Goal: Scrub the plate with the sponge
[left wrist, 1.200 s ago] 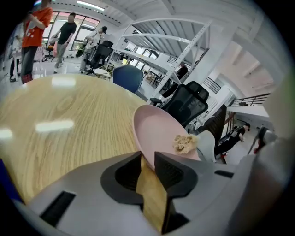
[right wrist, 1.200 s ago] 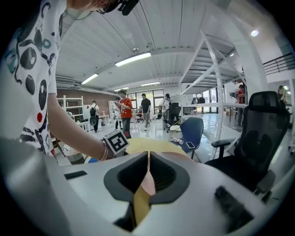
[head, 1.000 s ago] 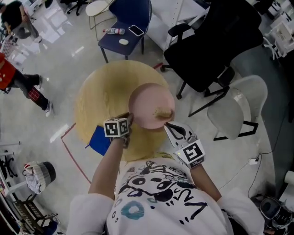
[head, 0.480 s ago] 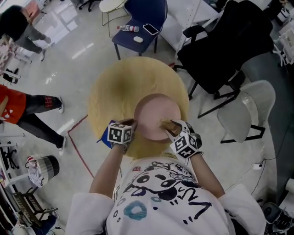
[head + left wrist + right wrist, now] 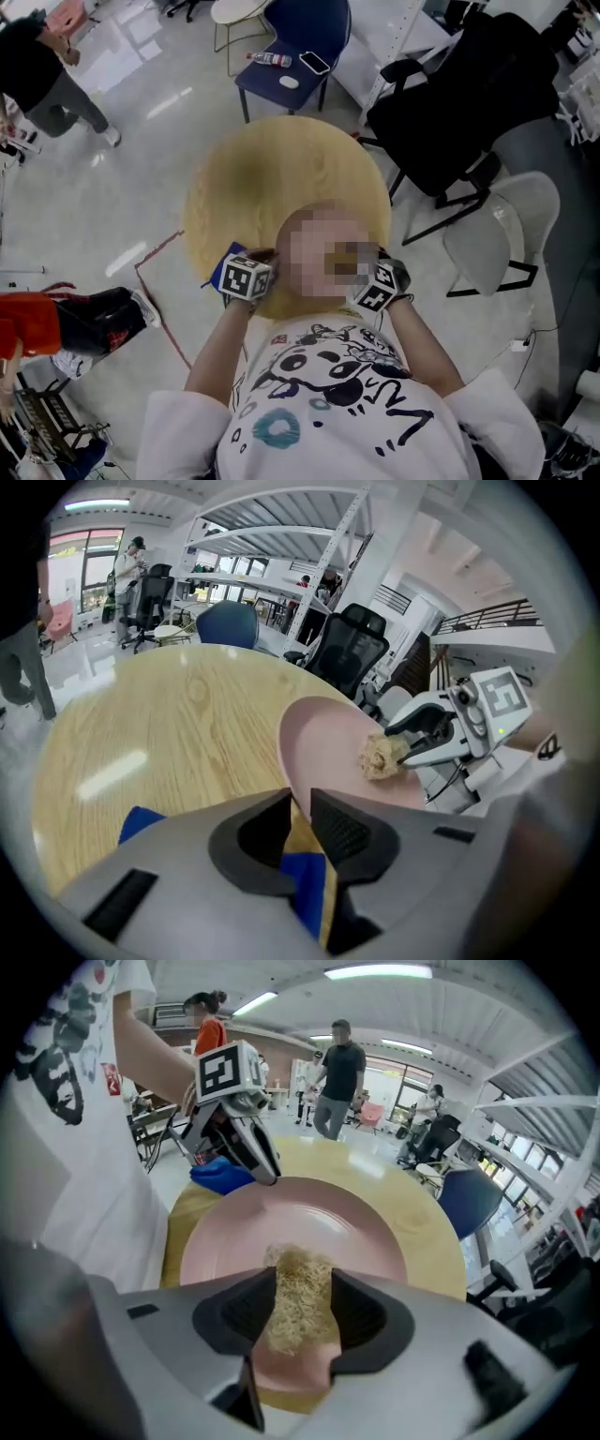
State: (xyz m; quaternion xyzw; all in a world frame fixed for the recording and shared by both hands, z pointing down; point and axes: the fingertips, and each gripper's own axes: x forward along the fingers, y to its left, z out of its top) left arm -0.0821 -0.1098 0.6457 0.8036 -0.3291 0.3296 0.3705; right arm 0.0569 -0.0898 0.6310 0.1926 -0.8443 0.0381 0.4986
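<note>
- One plate (image 5: 309, 1213), one sponge (image 5: 295, 1321), one round wooden table (image 5: 272, 159), one blue cloth (image 5: 220, 1174) and two grippers.
- The plate is pale pink, round and shallow, smooth with a broad rim and a faint sheen.
- It sits at the near edge of the table, a little right of the middle, just in front of the person. In the head view a mosaic patch covers it.
- The sponge is a tan, fibrous wad, about as wide as the gap between the right jaws. It lies on the near part of the plate.
- The left gripper (image 5: 300, 794) has its jaws drawn close together, clamped on the plate's left rim.
- The right gripper (image 5: 302, 1279) points steeply down at the plate's near right side. Its jaws have just been opening and stand wide apart, with the sponge between them.
- Whether its pads touch the sponge's sides I cannot tell.
- The cloth lies on the near left of the table, just beside the left gripper and partly under it.
- Three chairs stand round the table. A blue chair (image 5: 291, 37) at the far side has a bottle (image 5: 267, 58) and a phone (image 5: 315, 63) on its seat, a black chair (image 5: 469, 84) stands far right and a white chair (image 5: 497, 234) right.
- Two people stand on the floor to the left, well apart from the table: one in a dark top (image 5: 37, 66) far off, one in red (image 5: 37, 328) nearer.
- A red tape line (image 5: 155, 281) runs on the floor beside the table's left edge.
</note>
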